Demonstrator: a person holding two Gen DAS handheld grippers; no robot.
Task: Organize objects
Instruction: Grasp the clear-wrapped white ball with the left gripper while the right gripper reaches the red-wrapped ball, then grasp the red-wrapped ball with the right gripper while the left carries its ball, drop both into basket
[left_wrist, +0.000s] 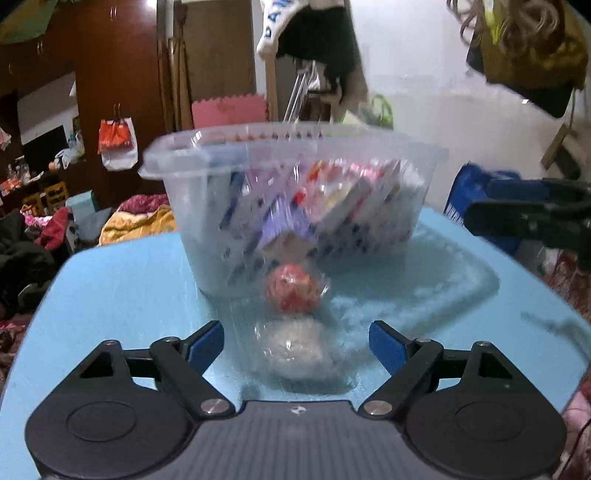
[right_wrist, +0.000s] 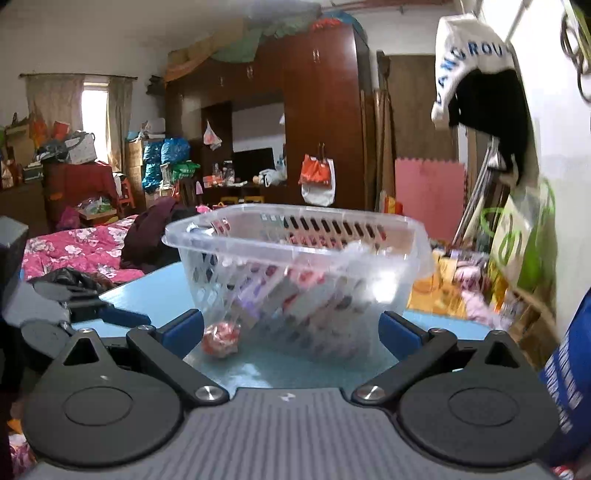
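A clear slotted plastic basket (left_wrist: 177, 162) stands on the blue table (left_wrist: 118, 288) and holds several small packets. It also shows in the right wrist view (right_wrist: 295, 236). In front of it lie a red wrapped ball (left_wrist: 292, 288) and a whitish wrapped lump (left_wrist: 291, 349). My left gripper (left_wrist: 296, 341) is open, its blue pads either side of the whitish lump. My right gripper (right_wrist: 291, 330) is open and empty, close to the basket's near wall, with the red ball (right_wrist: 221, 338) by its left pad. The right gripper shows at the left view's right edge (left_wrist: 528, 218).
The blue table's edges (right_wrist: 147, 280) drop off to a cluttered room: a pink bedspread (right_wrist: 81, 247), piled clothes (left_wrist: 136, 221), a brown wardrobe (right_wrist: 321, 110). A blue bag (right_wrist: 569, 369) is close on the right. Clothes hang above (left_wrist: 317, 33).
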